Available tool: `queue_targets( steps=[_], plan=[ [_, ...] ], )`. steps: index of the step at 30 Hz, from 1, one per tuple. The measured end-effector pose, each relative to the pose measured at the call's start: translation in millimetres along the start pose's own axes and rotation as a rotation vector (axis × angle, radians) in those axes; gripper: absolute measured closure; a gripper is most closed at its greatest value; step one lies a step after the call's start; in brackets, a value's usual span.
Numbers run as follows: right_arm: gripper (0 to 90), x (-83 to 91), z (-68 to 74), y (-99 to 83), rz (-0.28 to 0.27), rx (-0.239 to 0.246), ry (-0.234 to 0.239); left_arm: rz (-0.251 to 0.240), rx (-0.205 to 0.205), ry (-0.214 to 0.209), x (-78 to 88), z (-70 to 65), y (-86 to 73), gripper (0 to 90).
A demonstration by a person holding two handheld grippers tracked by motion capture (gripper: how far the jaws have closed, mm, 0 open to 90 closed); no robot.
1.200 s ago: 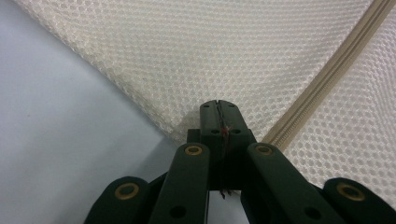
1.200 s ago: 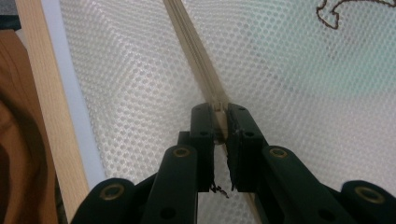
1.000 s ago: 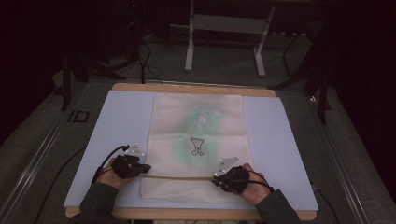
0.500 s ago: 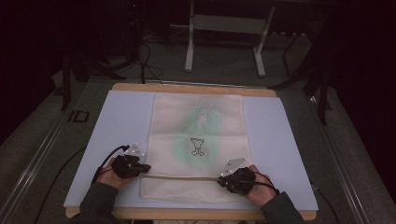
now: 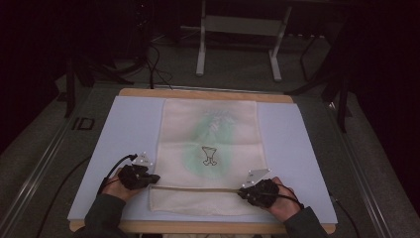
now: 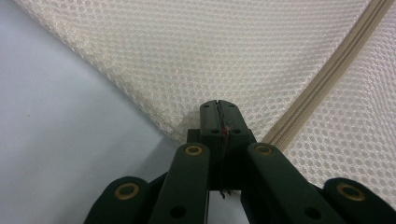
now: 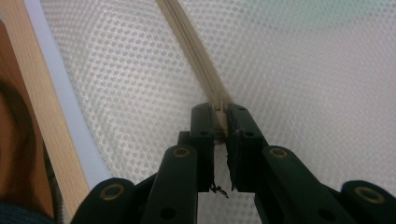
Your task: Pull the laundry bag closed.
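Pinching the mesh bag's left corner, the left claw is clenched on the netting; the right claw grips the zipper at its right end. Both hands lie low on the blue-covered bench, near its front edge.

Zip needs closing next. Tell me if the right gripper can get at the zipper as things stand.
Probably yes: the right gripper already sits on the zipper, jaws shut on its tape, with nothing between them and the mesh bag.

Cream honeycomb mesh bag — beige zip
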State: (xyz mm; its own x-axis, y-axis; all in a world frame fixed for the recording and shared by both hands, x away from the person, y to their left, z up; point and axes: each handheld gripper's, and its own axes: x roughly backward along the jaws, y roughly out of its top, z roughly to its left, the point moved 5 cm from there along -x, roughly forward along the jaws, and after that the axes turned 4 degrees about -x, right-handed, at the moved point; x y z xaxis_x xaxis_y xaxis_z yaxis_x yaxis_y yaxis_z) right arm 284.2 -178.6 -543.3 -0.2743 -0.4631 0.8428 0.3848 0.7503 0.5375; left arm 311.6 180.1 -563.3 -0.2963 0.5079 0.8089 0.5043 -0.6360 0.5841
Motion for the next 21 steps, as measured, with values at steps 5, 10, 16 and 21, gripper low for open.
queue_targets(
  steps=[5, 10, 16, 21],
  plan=[
    [82.2, 4.0, -4.0, -5.0, -0.004, -0.011, -0.006, 0.001, -0.001, 0.0, 0.0, 0.1, 0.0, 89.9],
    [82.2, 8.7, -7.9, -11.3, -0.004, -0.034, -0.01, 0.001, -0.001, 0.001, 0.0, -0.2, 0.1, 89.9],
    [82.1, 15.8, -15.2, -19.4, -0.013, -0.052, -0.005, 0.001, -0.001, 0.001, 0.0, -0.2, 0.1, 89.9],
    [82.1, 19.4, -19.3, -27.0, -0.008, -0.073, -0.009, 0.0, -0.002, 0.002, 0.0, -0.2, 0.1, 89.9]
  ],
)
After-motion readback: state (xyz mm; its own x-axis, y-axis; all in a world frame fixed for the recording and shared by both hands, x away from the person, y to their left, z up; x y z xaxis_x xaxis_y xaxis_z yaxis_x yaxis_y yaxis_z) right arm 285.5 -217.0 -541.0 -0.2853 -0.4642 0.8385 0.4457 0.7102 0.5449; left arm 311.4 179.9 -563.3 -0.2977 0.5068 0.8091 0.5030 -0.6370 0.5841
